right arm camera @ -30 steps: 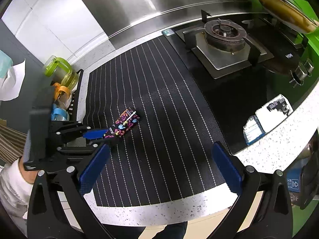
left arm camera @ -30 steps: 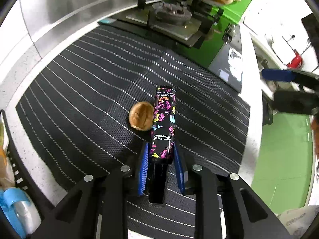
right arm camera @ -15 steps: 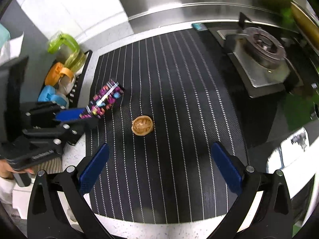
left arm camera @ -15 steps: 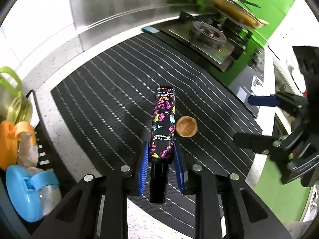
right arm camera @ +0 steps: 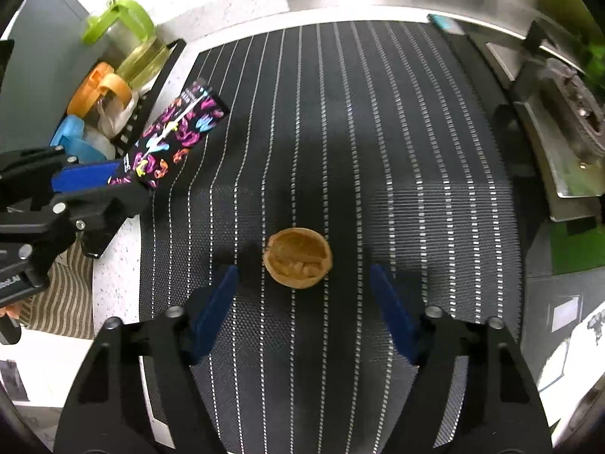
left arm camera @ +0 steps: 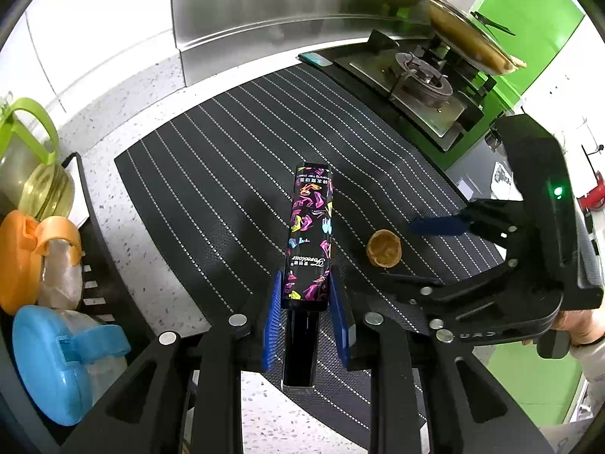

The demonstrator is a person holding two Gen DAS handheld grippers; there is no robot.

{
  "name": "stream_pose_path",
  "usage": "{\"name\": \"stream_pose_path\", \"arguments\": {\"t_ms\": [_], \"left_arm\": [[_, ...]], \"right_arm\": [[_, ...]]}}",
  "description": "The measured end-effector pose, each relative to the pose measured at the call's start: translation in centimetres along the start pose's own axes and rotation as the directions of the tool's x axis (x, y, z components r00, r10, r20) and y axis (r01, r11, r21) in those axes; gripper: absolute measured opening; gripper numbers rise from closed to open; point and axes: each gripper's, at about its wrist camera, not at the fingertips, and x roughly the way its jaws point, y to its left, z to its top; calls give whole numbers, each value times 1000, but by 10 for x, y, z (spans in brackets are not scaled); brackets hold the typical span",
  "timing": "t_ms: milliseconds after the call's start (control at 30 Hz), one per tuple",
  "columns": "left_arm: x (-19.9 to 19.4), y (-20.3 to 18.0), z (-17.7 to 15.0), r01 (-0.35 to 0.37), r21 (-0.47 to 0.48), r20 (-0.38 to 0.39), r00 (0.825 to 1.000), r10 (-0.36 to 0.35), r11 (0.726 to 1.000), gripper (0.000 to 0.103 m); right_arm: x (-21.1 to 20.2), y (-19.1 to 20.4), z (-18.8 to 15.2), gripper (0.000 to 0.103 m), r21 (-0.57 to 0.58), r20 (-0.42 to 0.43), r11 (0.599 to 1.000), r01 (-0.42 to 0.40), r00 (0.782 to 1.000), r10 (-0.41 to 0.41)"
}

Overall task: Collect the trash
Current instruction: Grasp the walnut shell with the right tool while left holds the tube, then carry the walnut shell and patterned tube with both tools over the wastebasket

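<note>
My left gripper (left arm camera: 307, 314) is shut on a long black box with a bright multicoloured print (left arm camera: 311, 242), held above the striped mat; the same box (right arm camera: 177, 136) shows at the left of the right wrist view. An empty walnut half-shell (right arm camera: 298, 257) lies hollow side up on the mat, also seen as the shell (left arm camera: 383, 252) beside the box. My right gripper (right arm camera: 304, 283) hangs just over the shell with its jaws closing; the shell lies between the blue pads, which stand apart from it on both sides.
The black mat with white stripes (right arm camera: 378, 132) covers a speckled counter. A black rack (left arm camera: 87, 249) at the left holds bottles with green, orange and blue lids. A gas stove (left arm camera: 419, 79) with a pan stands at the back right.
The right gripper has come down over the walnut shell and its jaws have narrowed. The left gripper has carried the box to the left, so the shell now lies on the box's right.
</note>
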Motion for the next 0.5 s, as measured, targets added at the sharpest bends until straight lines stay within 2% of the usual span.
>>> {"name": "stream_pose_path", "arguments": {"t_ms": [233,500], "left_arm": [[4,3,-1,9,-1,-10,1000,-9,1000,24],[0,-9,-1,32,48,-13,999,-32,998,24]], "right_arm": [[7,4,2,37,-6,0,1000,12,1000,-12],[-11,3,-2,37,39,43,999,25,999,-26]]}}
